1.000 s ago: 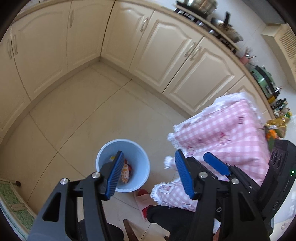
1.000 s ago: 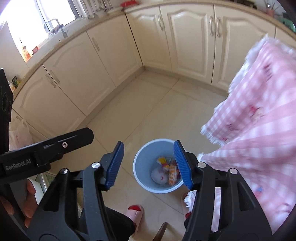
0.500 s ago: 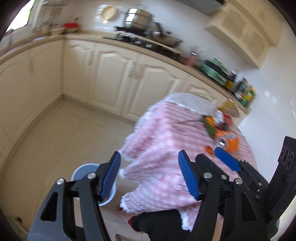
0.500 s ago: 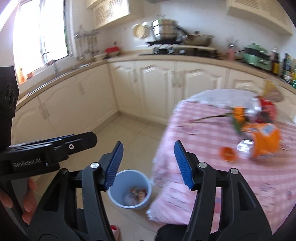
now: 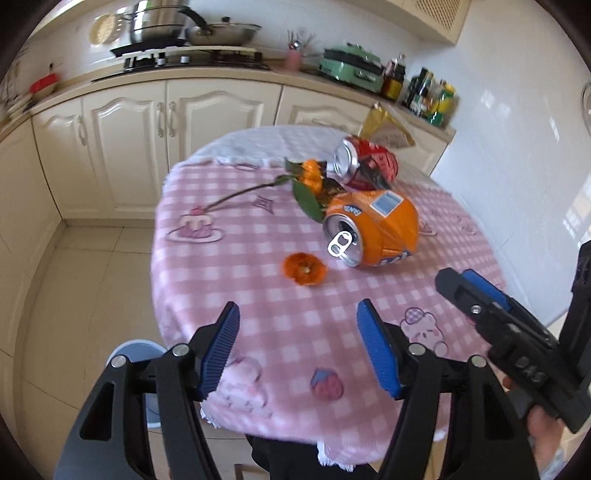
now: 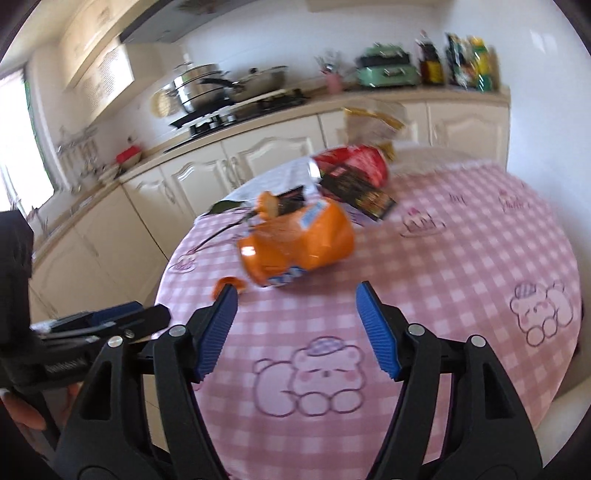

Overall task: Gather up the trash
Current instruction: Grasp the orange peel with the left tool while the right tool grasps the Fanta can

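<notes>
A crushed orange can (image 5: pixel 373 227) (image 6: pixel 295 247) lies on its side on the pink checked table (image 5: pixel 258 295) (image 6: pixel 461 277). Behind it lies a crushed red can (image 5: pixel 365 162) (image 6: pixel 351 162). An orange peel (image 5: pixel 304 269) (image 6: pixel 227 286) sits in front of the orange can, and a leafy twig with a small orange (image 5: pixel 306 177) lies behind. My left gripper (image 5: pixel 297 343) hangs open over the table's near edge, nothing between its blue pads. My right gripper (image 6: pixel 295 326), jaws opening and empty, is short of the orange can. The blue bin (image 5: pixel 135 349) peeks out under the table's left edge.
Cream cabinets (image 5: pixel 129 147) run along the back under a counter with a hob, pans (image 5: pixel 192 33), a green appliance (image 5: pixel 351 68) and bottles (image 5: pixel 432 96). A dark snack wrapper (image 6: pixel 358 190) lies by the red can. A gold bag (image 5: pixel 384 127) stands at the table's far edge.
Both grippers have swung up and away from the blue bin on the floor to face the table top. The cans and peel have come into view. The right jaws have widened.
</notes>
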Available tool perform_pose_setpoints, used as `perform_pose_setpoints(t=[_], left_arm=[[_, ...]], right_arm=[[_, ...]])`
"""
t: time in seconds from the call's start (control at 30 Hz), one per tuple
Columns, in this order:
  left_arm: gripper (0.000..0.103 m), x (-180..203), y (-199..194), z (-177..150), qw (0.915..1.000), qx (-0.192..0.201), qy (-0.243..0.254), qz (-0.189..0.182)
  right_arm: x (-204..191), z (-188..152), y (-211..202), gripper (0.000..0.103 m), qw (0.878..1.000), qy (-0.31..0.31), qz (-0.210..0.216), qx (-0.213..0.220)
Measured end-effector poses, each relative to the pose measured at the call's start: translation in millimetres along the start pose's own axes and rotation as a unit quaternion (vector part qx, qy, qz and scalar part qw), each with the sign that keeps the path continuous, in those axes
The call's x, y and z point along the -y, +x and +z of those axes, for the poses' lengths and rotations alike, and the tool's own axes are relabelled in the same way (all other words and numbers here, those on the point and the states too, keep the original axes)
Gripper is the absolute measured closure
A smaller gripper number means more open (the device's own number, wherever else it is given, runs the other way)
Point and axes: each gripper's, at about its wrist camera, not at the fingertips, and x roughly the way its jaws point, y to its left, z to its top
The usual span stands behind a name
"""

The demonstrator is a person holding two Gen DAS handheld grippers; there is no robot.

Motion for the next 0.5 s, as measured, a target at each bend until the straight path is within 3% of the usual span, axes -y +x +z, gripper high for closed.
perform_pose_setpoints(t=[0.27,0.5], left_arm=[[0.038,12,48,14,0.9985,-0.029,0.028,0.037],[0.038,12,56,18,0.9983,-0.029,0.035,0.036]], right_arm=[[19,7,33,0.030,0.995,0.086,0.048,-0.027],[21,21,64,0.030,0.983,0.147,0.099,-0.047]])
